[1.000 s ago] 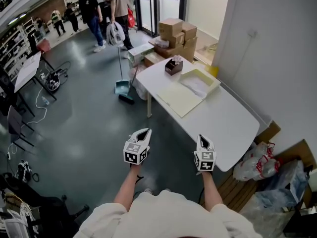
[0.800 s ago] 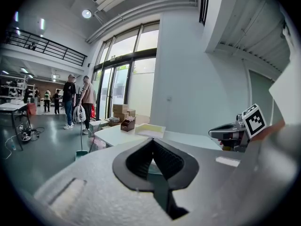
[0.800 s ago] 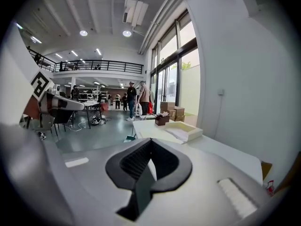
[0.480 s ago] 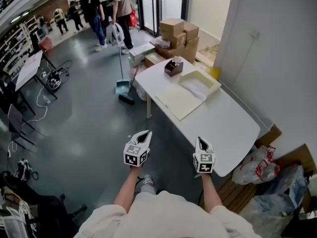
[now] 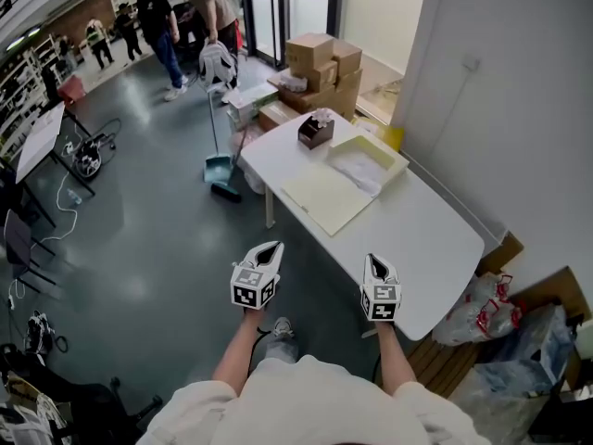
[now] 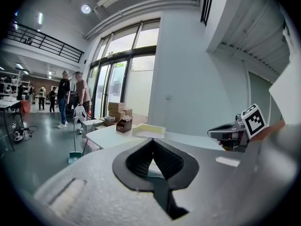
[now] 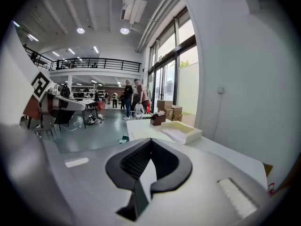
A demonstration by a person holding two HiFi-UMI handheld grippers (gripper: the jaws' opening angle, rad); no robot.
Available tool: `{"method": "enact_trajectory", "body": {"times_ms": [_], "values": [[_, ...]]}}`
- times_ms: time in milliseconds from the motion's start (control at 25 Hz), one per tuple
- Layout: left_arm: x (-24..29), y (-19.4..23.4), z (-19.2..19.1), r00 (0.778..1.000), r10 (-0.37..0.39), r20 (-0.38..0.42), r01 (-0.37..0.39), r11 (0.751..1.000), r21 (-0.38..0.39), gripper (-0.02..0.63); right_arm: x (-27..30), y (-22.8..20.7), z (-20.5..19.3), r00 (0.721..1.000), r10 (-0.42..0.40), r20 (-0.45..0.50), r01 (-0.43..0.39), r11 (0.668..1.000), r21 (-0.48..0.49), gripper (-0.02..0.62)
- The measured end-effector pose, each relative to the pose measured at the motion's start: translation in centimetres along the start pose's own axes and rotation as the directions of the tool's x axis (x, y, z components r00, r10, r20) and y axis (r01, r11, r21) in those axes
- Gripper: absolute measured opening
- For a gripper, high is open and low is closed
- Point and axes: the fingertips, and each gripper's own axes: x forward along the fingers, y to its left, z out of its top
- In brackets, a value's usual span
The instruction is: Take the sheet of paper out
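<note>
The sheet of paper (image 5: 359, 167) lies white and a little rumpled inside the shallow box (image 5: 397, 158). It is well ahead of both my claws and slightly right of the line my right claw (image 5: 374, 263) points along, and nothing touches it yet. Just beside the box, on the side nearer my left claw (image 5: 269, 248), a cream panel (image 5: 326, 197) lies flat on the table (image 5: 422, 235). It is probably the box's lid, so the sheet looks open to reach. Beyond the box stands a brown caddy (image 5: 315, 130). Cardboard cartons (image 5: 320, 61) sit on the floor further off, and a dustpan (image 5: 219, 169) lies away ahead of my left claw.

Over the last second I have walked closer: the table has slid toward me, and its near end now sits just past my right claw's tip. Both claws have ridden along, each with jaws pressed together and nothing between them. I judge this still the approach. The jaws must spread before I reach the box, and the thin sheet will want a pinch at a raised edge.
</note>
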Motion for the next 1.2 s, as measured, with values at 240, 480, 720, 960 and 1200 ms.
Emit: {"method": "enact_trajectory", "body": {"times_ms": [240,480,720,960,1200], "values": [[4.4,3.0,2.1,0.999,-0.047,0.012,0.046,0.999,0.009,0.0,4.2,-0.9,2.3,0.999,-0.038,0.005,0.038,0.999,-0.012,0.002],[8.7,7.4,4.5,0.996,-0.087,0.023,0.086,0.996,0.013,0.0,9.1,-1.7,5.2,0.996,-0.091,0.014,0.091,0.996,-0.014,0.001],[12.2,12.1,6.2,0.993,-0.117,0.03,0.117,0.993,0.012,0.0,13.8,-1.8,7.3,0.991,-0.136,0.014,0.137,0.99,-0.02,0.002],[14.6,15.7,6.7,0.989,-0.145,0.027,0.144,0.989,0.007,0.0,16.8,-1.5,8.5,0.985,-0.174,0.013,0.174,0.984,-0.029,0.001],[16.2,17.1,6.5,0.987,-0.161,0.02,0.161,0.987,-0.001,0.0,18.4,-1.8,8.4,0.981,-0.192,-0.003,0.192,0.981,-0.034,0.002]]}}
